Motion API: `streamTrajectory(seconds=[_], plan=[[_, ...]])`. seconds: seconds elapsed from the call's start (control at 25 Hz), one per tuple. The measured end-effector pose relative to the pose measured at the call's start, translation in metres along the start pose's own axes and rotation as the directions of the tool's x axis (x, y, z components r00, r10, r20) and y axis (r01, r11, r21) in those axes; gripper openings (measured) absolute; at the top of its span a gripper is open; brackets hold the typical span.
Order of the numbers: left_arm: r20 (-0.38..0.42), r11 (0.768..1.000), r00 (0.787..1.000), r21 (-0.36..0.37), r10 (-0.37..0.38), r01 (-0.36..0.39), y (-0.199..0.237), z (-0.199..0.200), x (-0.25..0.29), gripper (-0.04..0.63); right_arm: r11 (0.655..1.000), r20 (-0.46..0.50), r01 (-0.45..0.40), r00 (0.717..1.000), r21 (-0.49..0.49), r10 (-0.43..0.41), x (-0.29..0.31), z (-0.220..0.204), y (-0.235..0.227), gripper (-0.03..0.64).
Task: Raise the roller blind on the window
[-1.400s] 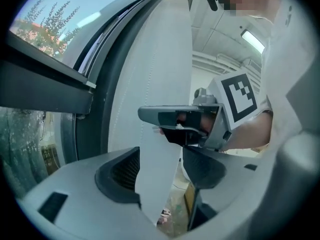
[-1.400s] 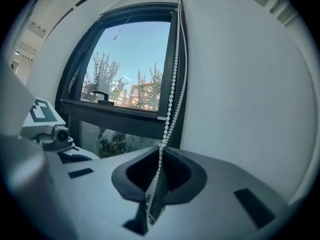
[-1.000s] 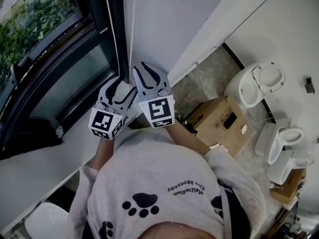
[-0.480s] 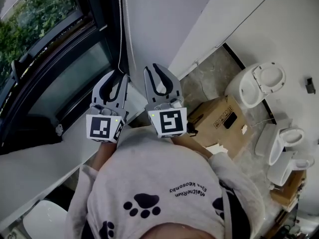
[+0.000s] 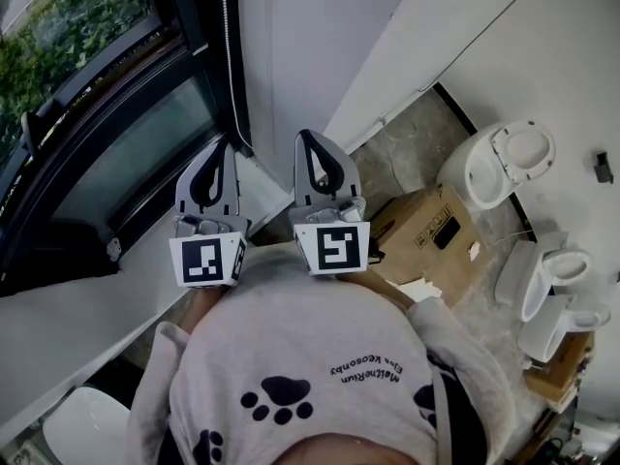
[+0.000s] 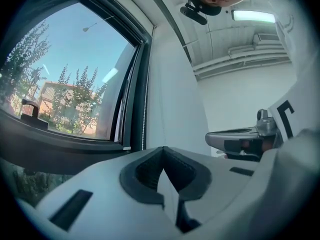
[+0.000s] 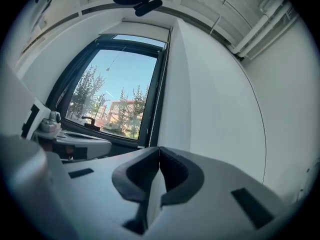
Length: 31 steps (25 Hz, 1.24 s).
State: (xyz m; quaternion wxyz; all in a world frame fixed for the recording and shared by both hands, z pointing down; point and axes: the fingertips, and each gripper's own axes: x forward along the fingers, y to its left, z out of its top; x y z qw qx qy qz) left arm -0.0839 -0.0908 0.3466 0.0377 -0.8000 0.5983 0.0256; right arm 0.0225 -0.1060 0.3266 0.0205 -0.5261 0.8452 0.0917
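The blind's white bead chain (image 5: 229, 56) hangs down the dark window frame (image 5: 199, 27), and no blind fabric covers the glass (image 5: 126, 163). My left gripper (image 5: 225, 145) is shut and empty, its tips just below and left of the chain's lower end. To its right, my right gripper (image 5: 308, 136) is also shut on nothing, in front of the white wall. In the left gripper view the closed jaws (image 6: 162, 149) point toward the chain (image 6: 145, 109), which hangs apart from them. In the right gripper view the chain (image 7: 158, 89) is likewise beyond the shut jaws (image 7: 159, 149).
A white sill (image 5: 87, 308) runs under the window, which has a dark handle (image 5: 34, 139). A white wall (image 5: 320, 37) stands right of the frame. On the floor are a cardboard box (image 5: 431, 235) and several white toilets (image 5: 494, 163).
Both grippers' jaws have closed from wide open. They have drawn back and a little apart. The chain, near the left jaws half a second ago, now hangs free against the frame.
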Motion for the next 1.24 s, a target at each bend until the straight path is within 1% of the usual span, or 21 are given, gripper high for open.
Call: streamTrajectory(seconds=[0.08, 0.24, 0.4, 0.52, 0.68, 0.92, 1.04, 1.24], plan=[[-0.014, 1.0, 1.0, 0.0, -0.002, 0.002, 0.0, -0.002, 0.0, 0.009, 1.0, 0.006, 0.003, 1.0, 0.0, -0.003, 0.0, 0.0, -0.001, 0.011], [-0.021, 1.0, 1.0, 0.0, 0.006, -0.006, 0.002, -0.003, 0.001, 0.008, 0.998, 0.008, -0.017, 1.0, -0.058, 0.017, 0.002, -0.002, 0.001, 0.009], [-0.018, 1.0, 1.0, 0.0, 0.007, -0.007, 0.004, -0.004, 0.001, 0.009, 1.0, 0.015, -0.021, 1.0, -0.005, 0.021, 0.001, -0.003, -0.001, 0.009], [-0.03, 1.0, 1.0, -0.009, 0.01, -0.01, 0.008, -0.009, 0.0, 0.009, 1.0, 0.001, -0.019, 1.0, -0.007, 0.019, 0.001, -0.005, -0.002, 0.009], [-0.03, 1.0, 0.999, 0.0, 0.013, -0.013, 0.009, -0.007, 0.003, 0.009, 1.0, -0.003, -0.024, 1.0, -0.018, 0.024, 0.002, -0.005, -0.004, 0.009], [-0.034, 1.0, 0.999, -0.003, 0.002, -0.002, -0.002, -0.009, 0.004, 0.009, 0.998, -0.006, -0.05, 0.999, -0.026, 0.05, 0.001, -0.008, -0.006, 0.009], [-0.026, 1.0, 1.0, 0.002, 0.008, -0.008, -0.006, -0.01, 0.005, 0.009, 0.999, -0.019, -0.052, 0.998, -0.015, 0.052, -0.002, -0.016, -0.011, 0.009], [-0.025, 1.0, 0.999, -0.004, 0.019, -0.019, -0.019, -0.017, -0.001, 0.009, 0.997, -0.011, -0.076, 0.997, -0.028, 0.076, -0.009, -0.022, -0.016, 0.009]])
